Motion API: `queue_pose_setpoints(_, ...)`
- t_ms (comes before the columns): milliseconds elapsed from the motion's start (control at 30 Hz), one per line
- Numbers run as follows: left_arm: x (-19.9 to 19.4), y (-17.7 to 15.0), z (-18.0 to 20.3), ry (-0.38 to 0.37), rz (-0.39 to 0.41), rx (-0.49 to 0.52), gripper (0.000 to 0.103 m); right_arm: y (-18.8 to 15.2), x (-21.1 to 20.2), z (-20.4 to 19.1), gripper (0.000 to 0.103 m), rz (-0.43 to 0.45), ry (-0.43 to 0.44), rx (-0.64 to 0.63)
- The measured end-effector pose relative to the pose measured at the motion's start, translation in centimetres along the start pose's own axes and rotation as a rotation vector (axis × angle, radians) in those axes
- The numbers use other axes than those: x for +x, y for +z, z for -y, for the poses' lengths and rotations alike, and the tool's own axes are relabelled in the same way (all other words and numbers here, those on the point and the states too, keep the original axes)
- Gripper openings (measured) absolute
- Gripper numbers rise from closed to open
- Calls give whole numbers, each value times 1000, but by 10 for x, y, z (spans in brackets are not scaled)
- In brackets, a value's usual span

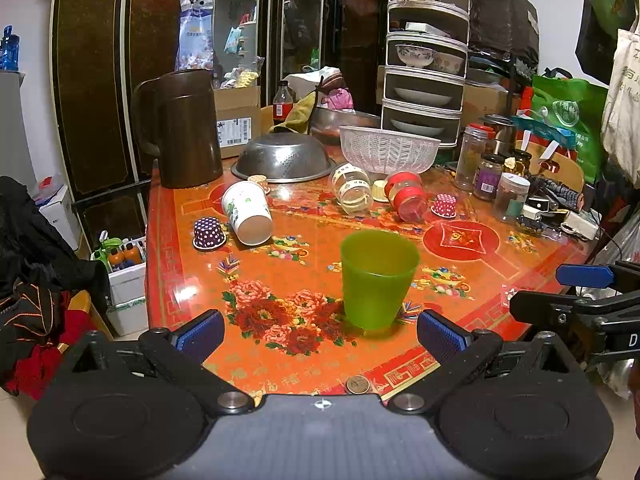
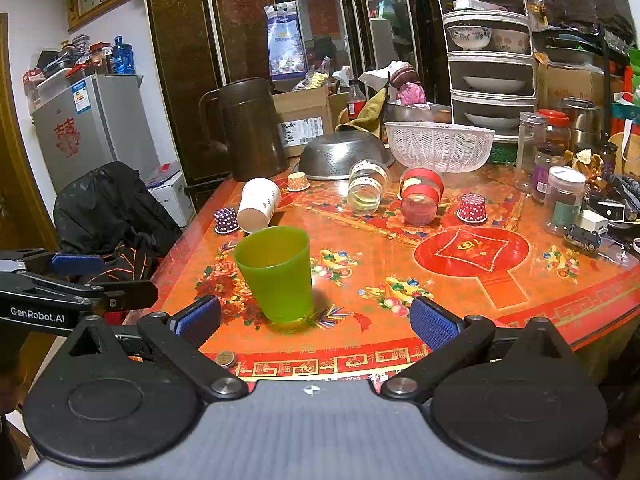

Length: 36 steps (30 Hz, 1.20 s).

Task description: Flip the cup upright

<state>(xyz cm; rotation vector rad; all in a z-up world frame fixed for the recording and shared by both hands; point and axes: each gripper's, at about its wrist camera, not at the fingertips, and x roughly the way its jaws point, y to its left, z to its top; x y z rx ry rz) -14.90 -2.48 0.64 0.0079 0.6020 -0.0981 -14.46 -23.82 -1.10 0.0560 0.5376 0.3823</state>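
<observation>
A green plastic cup (image 1: pixel 376 278) stands upright, mouth up, on the red patterned table (image 1: pixel 460 300); it also shows in the right wrist view (image 2: pixel 276 274). My left gripper (image 1: pixel 320 336) is open and empty, just short of the cup, which stands slightly right of its centre line. My right gripper (image 2: pixel 314 322) is open and empty, with the cup ahead and a little to its left. A white paper cup (image 1: pixel 248 212) lies on its side farther back left, also in the right wrist view (image 2: pixel 259 204).
Two glass jars (image 1: pixel 354 188) (image 1: pixel 408 196) lie on their sides behind. Small cupcake liners (image 1: pixel 208 233), a metal colander (image 1: pixel 284 158), a white basket (image 1: pixel 388 148), a brown jug (image 1: pixel 184 128) and upright jars (image 1: pixel 510 196) crowd the back. A coin (image 1: pixel 357 384) lies at the near edge.
</observation>
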Motion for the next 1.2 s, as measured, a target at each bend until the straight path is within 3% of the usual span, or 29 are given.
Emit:
queue_pose_setpoints(900, 5, -1, 0, 0, -9, 2, 103, -1, 2, 1, 102, 1, 7, 5)
queue_pose_setpoints(1200, 7, -4, 5, 3, 56, 10, 103, -4, 3, 4, 102, -7, 9, 13)
